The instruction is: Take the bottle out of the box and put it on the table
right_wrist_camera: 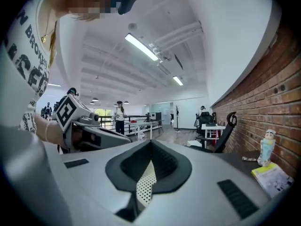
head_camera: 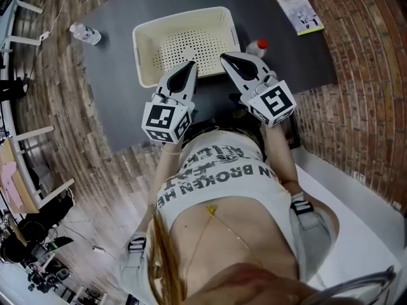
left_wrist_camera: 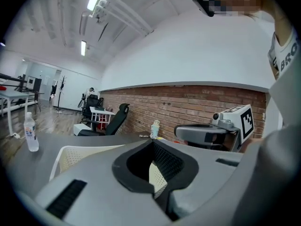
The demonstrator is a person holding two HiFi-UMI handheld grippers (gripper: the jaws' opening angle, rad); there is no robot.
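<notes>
A cream perforated box (head_camera: 184,43) stands on the dark table (head_camera: 114,62), and what I see of its inside holds nothing. A red-capped bottle (head_camera: 257,46) rests on the table just right of the box, partly hidden by my right gripper (head_camera: 226,57). A clear bottle (head_camera: 84,33) stands upright near the table's left edge, also in the left gripper view (left_wrist_camera: 31,132). My left gripper (head_camera: 189,65) and the right one hover side by side over the box's near rim, both shut and empty. Through each one's jaw opening I see the box (left_wrist_camera: 70,157) (right_wrist_camera: 145,185).
A yellow booklet (head_camera: 297,8) lies at the table's far right corner, with a small figure (right_wrist_camera: 266,147) beside it. A brick wall runs along the right. Chairs and white desks stand beyond the table.
</notes>
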